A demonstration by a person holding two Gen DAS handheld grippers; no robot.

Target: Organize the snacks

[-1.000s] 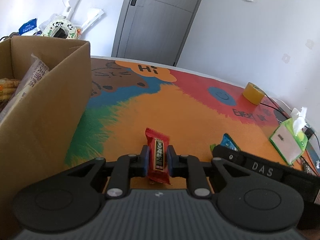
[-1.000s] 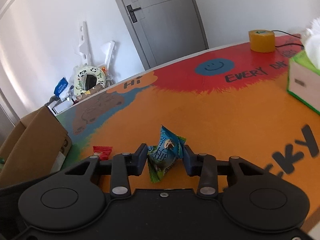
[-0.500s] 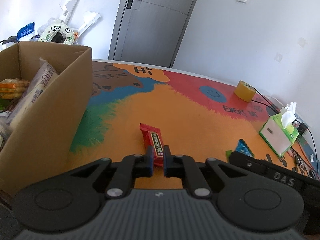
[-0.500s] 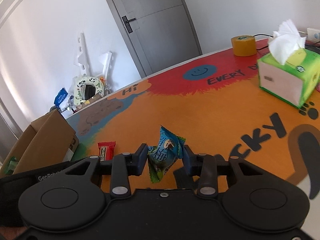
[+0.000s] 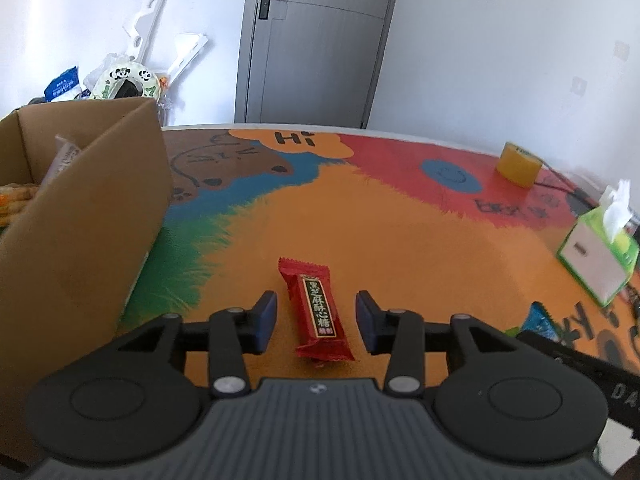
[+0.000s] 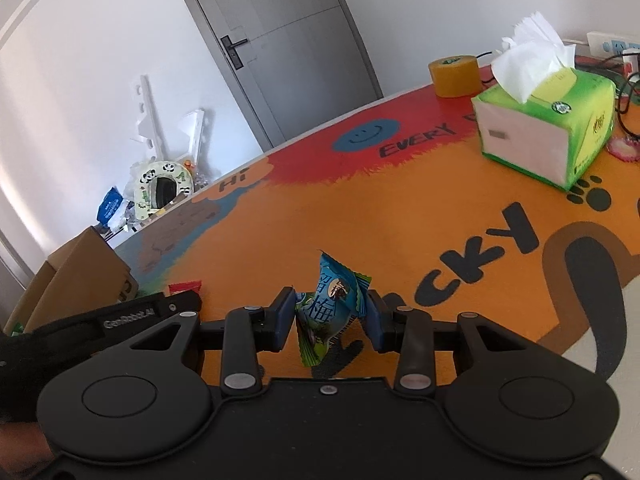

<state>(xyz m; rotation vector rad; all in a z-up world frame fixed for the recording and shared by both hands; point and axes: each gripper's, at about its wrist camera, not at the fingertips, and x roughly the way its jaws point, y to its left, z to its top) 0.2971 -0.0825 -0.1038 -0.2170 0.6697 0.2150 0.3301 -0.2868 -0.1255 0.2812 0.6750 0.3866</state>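
We hold our left gripper [image 5: 316,316] low over the bright painted table [image 5: 400,232]. Its two blue-tipped fingers [image 5: 266,314] are spread wide apart. A long red candy wrapper with black writing [image 5: 316,310] lies flat on the orange part of the table, right between the two fingers. It does not look like either finger touches it.

On the left stands a big brown cardboard box [image 5: 92,216], close to the red candy. We can see some snack packs [image 5: 16,196] poking up inside it.

Our right gripper [image 6: 331,318] is pinching a small blue and green candy bag [image 6: 330,306]. The fingers press it from both sides, and the bag stands up between them, over the orange table near the big black letters.

Far to the right sits a green and white tissue box [image 6: 544,120] with white paper sticking out of the top. Behind it, near the table's far edge, is a round yellow roll of tape [image 6: 454,76]. A grey door [image 5: 316,40] is in the white wall behind the table
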